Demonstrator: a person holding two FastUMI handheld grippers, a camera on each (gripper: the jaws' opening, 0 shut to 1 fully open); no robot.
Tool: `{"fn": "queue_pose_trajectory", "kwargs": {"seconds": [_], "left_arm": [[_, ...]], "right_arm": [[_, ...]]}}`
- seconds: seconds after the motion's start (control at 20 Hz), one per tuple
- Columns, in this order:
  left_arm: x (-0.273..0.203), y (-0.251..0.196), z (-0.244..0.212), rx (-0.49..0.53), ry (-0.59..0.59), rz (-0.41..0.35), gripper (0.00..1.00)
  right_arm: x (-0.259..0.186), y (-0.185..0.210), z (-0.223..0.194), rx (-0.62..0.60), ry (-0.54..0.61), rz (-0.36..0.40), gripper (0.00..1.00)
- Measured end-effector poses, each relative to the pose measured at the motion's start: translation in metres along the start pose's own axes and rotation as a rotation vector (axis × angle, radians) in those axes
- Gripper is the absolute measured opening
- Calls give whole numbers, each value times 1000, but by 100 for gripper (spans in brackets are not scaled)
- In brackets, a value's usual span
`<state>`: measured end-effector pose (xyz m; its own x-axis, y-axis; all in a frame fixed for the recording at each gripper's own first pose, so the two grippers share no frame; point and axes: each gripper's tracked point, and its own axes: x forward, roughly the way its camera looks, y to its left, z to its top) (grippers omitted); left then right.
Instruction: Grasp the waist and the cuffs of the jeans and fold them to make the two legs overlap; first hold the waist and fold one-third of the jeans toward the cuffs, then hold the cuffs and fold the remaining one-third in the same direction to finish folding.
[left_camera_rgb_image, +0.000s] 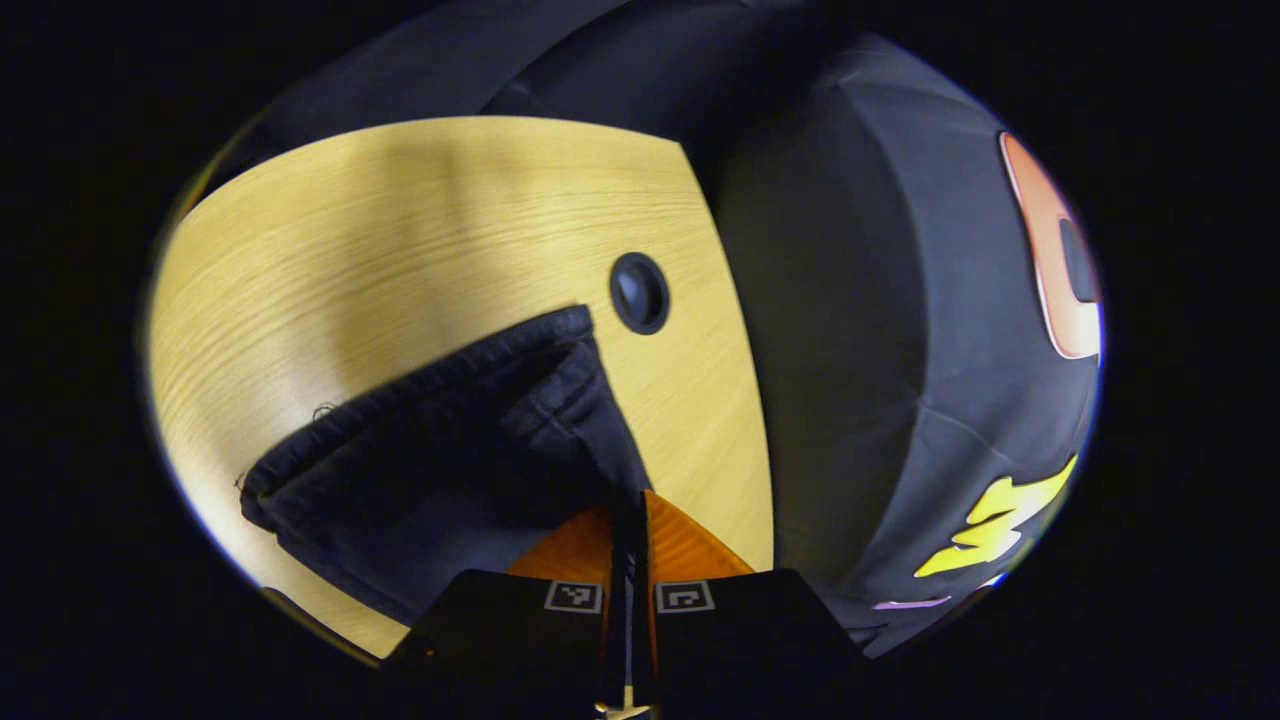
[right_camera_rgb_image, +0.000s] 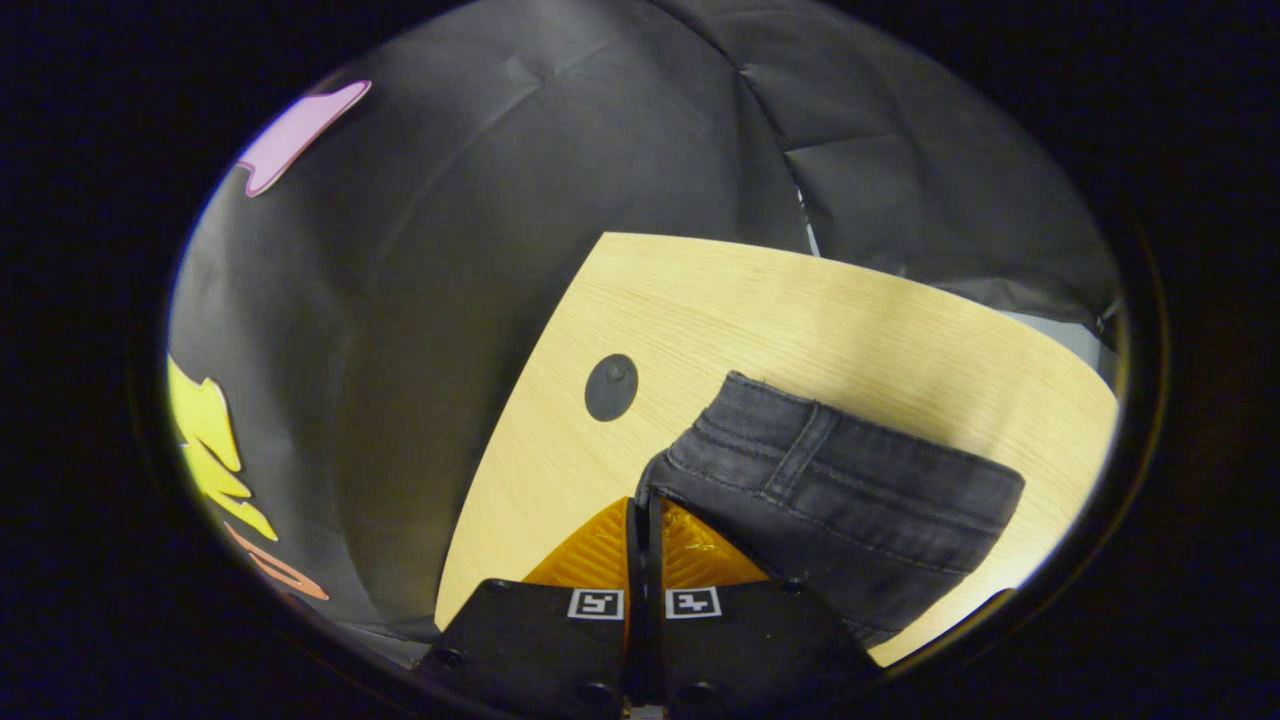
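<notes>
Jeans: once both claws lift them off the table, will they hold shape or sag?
The jeans will probably sag between the grips; the cuff end already lies rumpled. The thick seamed waistband suggests some weight. The pinched fabric looks coarse, so slipping from the right claw seems unlikely.

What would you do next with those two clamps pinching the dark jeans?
Probably carry both ends sideways together: the left gripper pinches the jeans at the cuffs, the right gripper at the waist, both lifted over the table.
</notes>
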<state>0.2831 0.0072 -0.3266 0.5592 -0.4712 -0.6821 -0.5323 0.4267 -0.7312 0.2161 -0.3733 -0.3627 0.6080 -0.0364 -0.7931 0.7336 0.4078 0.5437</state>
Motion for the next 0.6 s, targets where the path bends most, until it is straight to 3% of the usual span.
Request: {"fn": "queue_pose_trajectory", "kwargs": {"seconds": [0.15,0.25,0.3,0.35,0.45,0.5,0.6], "left_arm": [[0,-5,-2,-33,29,-49,14],[-9,-14,0,-22,45,-77,31],[-9,-13,-4,-11,41,-64,45],[-11,-14,-5,6,36,-52,58],[-22,-15,-5,56,24,-23,66],[-31,-29,-12,81,30,-45,68],[-52,-47,-24,153,33,-50,69]], "right_arm": [[0,0,-1,0,1,-13,1],[-1,4,-1,23,-3,2,1],[-3,7,-3,38,-3,5,5],[-6,13,-5,40,-6,23,13],[-5,23,-8,9,-7,40,51],[-8,26,-9,-13,-16,42,70],[-10,27,-7,-57,-48,44,85]]}}
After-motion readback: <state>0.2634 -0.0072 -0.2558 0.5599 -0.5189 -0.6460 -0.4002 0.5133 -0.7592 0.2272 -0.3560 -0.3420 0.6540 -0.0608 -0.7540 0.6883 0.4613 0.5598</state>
